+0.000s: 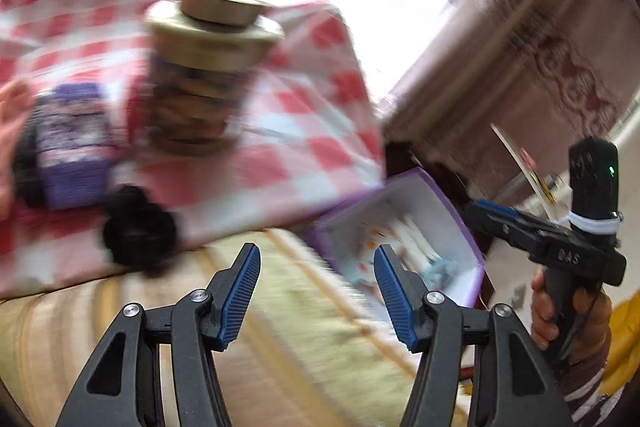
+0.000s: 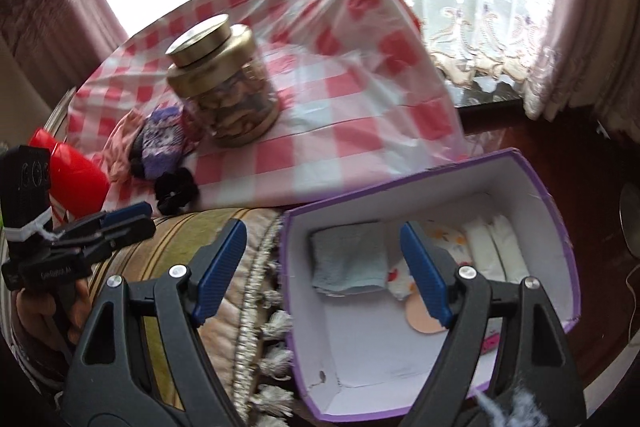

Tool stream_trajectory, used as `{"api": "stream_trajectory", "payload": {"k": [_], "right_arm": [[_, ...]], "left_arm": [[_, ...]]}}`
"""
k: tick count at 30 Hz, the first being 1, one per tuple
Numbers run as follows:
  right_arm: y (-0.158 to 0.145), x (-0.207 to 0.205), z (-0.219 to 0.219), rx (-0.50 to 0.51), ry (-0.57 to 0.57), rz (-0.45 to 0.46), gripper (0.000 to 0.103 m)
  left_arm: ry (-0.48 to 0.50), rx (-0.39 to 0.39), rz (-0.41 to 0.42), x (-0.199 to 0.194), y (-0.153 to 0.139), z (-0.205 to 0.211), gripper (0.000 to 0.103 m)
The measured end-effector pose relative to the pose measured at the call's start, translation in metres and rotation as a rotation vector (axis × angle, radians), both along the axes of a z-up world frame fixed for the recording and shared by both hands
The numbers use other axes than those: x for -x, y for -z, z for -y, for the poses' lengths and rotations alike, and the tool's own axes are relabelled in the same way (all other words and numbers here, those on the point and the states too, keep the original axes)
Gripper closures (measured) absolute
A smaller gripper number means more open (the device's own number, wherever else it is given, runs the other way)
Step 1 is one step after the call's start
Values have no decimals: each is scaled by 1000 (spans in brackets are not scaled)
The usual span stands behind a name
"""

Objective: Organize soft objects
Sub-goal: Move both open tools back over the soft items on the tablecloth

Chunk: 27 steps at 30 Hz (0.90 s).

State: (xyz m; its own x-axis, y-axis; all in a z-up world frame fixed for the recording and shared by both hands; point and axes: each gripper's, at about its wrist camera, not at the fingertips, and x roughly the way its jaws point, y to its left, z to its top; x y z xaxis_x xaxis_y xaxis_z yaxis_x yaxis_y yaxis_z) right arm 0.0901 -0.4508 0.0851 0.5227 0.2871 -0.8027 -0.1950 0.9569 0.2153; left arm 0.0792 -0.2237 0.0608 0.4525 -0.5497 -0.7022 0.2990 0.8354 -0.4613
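I have both grippers up in the air and both are empty. My left gripper has its blue pads spread apart with nothing between them. My right gripper is spread wider, and it holds nothing either.

The soft things I need to sort lie in a small heap on the red and white checked plastic cloth, at about 9 o'clock from the glass jar with the gold metal lid. There is a purple and white knitted sock, a pink crumpled cloth tucked behind it, and a black fluffy hair scrunchie right at the cloth's near edge. The purple cardboard box with white inside sits at 4 o'clock from the jar. It already has a folded pale blue cloth and white folded pads in it.

I think the scrunchie is the easy pick, since it lies alone at the edge. I would come down from above with the pads on both sides of it and squeeze gently.

The jar stands just beside the sock, so I should reach in from the near side and not bump it. A red plastic cup lies at 9 o'clock of the heap. The box floor at 6 o'clock is bare, with good room to drop things
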Motion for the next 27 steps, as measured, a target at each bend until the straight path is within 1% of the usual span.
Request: {"api": "stream_trajectory", "payload": {"k": [2,6,10,13,15,18,21,24,27], "right_arm": [[1,-5,-17,6,-31,-8,21],[7,-12,-52,18,-100,-27,21],[12,-18,-84,33,-162,-46,21],[17,-23,-105,43,-203,-62,21],[20,-26,-120,51,-227,-71,21],[26,-31,-140,54,-263,-85,21],[32,-37,-162,60,-300,-101,21],[38,-42,-186,67,-340,-109,21],[42,-48,-209,65,-372,-116,21]], "left_arm": [[-64,-2,10,2,0,-28,43],[-182,6,5,5,4,-79,43],[-292,-8,7,7,7,-120,43],[-365,7,1,5,13,-155,43],[-419,-7,1,4,16,-175,43],[-493,-21,-13,-1,18,-202,43],[-560,-60,-20,-9,21,-226,43],[-603,-76,-42,-18,28,-246,43],[-627,-103,-55,-30,33,-254,43]]}}
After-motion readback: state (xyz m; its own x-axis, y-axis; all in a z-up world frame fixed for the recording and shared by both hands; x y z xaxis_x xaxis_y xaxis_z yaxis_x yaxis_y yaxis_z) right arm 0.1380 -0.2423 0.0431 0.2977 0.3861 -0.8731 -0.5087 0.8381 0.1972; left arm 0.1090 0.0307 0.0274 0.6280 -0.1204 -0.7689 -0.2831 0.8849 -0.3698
